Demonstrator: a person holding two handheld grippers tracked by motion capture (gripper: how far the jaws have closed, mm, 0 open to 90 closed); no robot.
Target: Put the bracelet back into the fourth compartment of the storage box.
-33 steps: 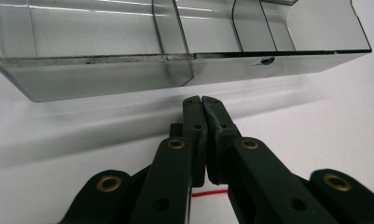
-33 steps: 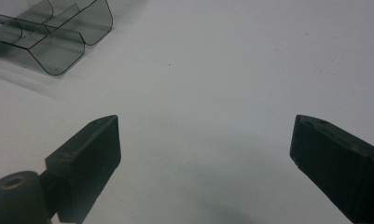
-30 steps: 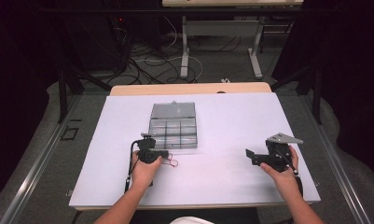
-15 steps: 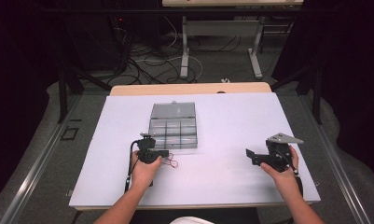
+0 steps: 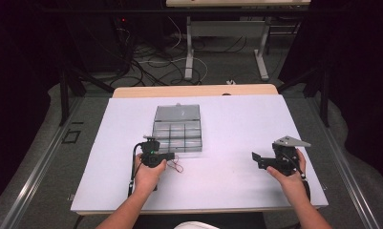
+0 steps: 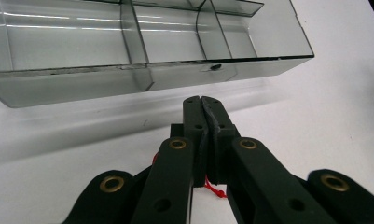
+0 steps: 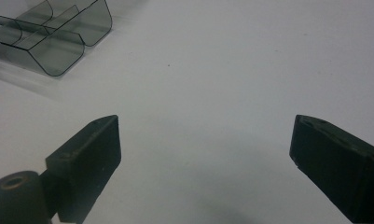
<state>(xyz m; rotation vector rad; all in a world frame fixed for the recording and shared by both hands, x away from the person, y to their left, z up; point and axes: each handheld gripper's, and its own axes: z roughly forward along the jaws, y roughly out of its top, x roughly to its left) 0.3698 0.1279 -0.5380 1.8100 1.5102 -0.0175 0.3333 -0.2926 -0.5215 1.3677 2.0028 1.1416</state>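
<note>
Left hand-held gripper (image 5: pixel 171 156) just beside clear compartment box (image 5: pixel 177 129), over red string (image 5: pixel 178 166), on white table (image 5: pixel 227 119).

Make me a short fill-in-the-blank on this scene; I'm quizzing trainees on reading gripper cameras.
1. The left gripper has its jaws ____.
2. The thin cord under those jaws is ____ in colour.
3. The right gripper has its jaws ____.
4. The clear compartment box has its lid ____.

Missing words: shut; red; open; open

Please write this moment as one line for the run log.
left gripper: shut on red string | right gripper: open, holds nothing | organizer box: lid open, just ahead of left gripper
</note>
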